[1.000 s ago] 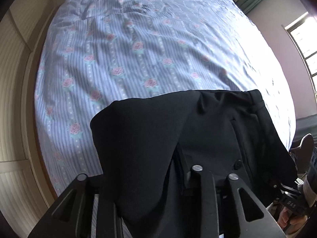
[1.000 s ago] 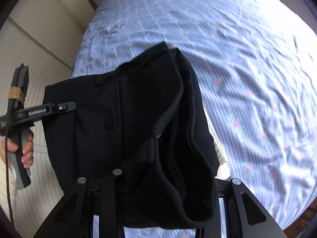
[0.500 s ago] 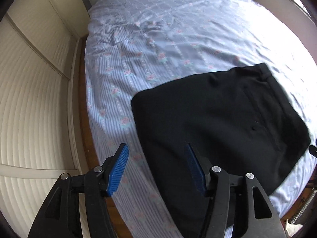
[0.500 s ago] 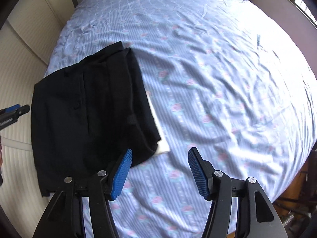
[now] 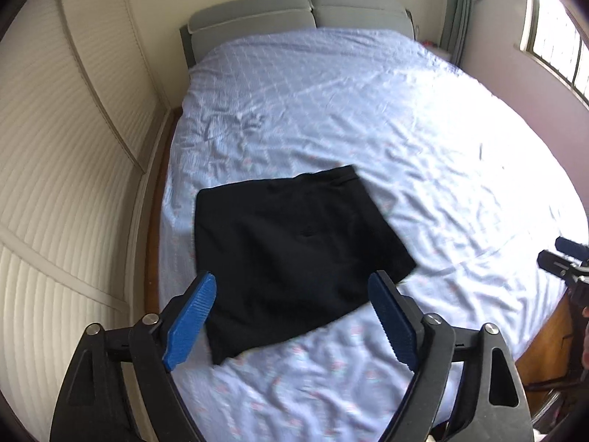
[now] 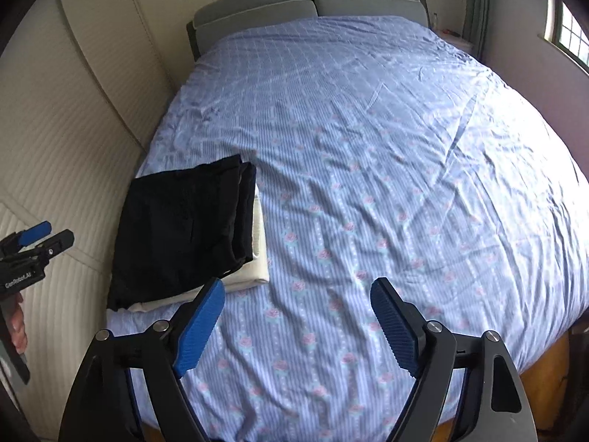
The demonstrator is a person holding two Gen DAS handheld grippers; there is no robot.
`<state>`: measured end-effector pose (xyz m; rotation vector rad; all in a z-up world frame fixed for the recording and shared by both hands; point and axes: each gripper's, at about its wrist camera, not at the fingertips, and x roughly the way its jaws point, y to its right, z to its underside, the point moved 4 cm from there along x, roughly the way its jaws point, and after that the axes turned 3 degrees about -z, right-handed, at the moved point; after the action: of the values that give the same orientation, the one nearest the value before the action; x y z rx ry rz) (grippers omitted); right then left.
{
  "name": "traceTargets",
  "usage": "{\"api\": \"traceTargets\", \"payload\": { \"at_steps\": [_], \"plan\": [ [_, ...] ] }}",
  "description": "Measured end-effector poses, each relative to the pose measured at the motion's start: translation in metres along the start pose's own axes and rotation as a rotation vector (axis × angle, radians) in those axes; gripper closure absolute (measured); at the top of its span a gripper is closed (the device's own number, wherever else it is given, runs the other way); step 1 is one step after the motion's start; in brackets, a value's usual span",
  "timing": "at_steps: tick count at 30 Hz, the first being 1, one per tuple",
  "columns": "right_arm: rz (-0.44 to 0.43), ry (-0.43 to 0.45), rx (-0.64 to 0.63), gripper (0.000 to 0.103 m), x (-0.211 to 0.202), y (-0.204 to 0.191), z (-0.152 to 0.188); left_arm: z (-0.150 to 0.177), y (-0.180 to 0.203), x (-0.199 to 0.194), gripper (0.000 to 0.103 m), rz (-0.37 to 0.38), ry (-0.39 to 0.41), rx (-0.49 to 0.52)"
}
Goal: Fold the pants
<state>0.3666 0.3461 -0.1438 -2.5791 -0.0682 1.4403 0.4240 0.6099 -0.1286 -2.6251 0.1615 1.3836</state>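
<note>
Folded black fabric pants (image 5: 291, 254) atop folded cream cloth (image 6: 250, 258), blue floral-striped bedsheet (image 6: 368, 184). Left gripper (image 5: 294, 320), right gripper (image 6: 294, 326): jaws apart, empty.

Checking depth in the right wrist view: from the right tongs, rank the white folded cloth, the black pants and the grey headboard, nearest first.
1. White folded cloth, just ahead-left of the right tongs, under the pants.
2. Black pants, left, stacked on it.
3. Grey headboard, far end of the bed.
</note>
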Motion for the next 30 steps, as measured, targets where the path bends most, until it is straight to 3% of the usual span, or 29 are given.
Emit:
{"api": "traceTargets", "payload": {
  "at_steps": [7,13,18,22,30],
  "plan": [
    [-0.092,0.067,-0.121,0.015,-0.095,0.06,0.005,0.014,0.11,-0.077,0.012,0.004,0.096,-0.113],
    [-0.095,0.123,-0.216,0.013,-0.153,0.115,0.013,0.017,0.189,-0.126,0.007,0.021,0.148,-0.104],
    [-0.098,0.162,-0.189,0.013,-0.183,0.155,0.019,0.008,0.24,-0.156,0.003,0.03,0.193,-0.025],
    [-0.046,0.2,-0.144,0.013,-0.201,0.186,0.021,0.003,0.275,-0.174,0.002,0.056,0.23,0.014],
    [-0.041,0.257,-0.085,0.013,-0.228,0.252,0.02,-0.006,0.345,-0.196,0.002,0.073,0.256,0.019]
  ]
}}
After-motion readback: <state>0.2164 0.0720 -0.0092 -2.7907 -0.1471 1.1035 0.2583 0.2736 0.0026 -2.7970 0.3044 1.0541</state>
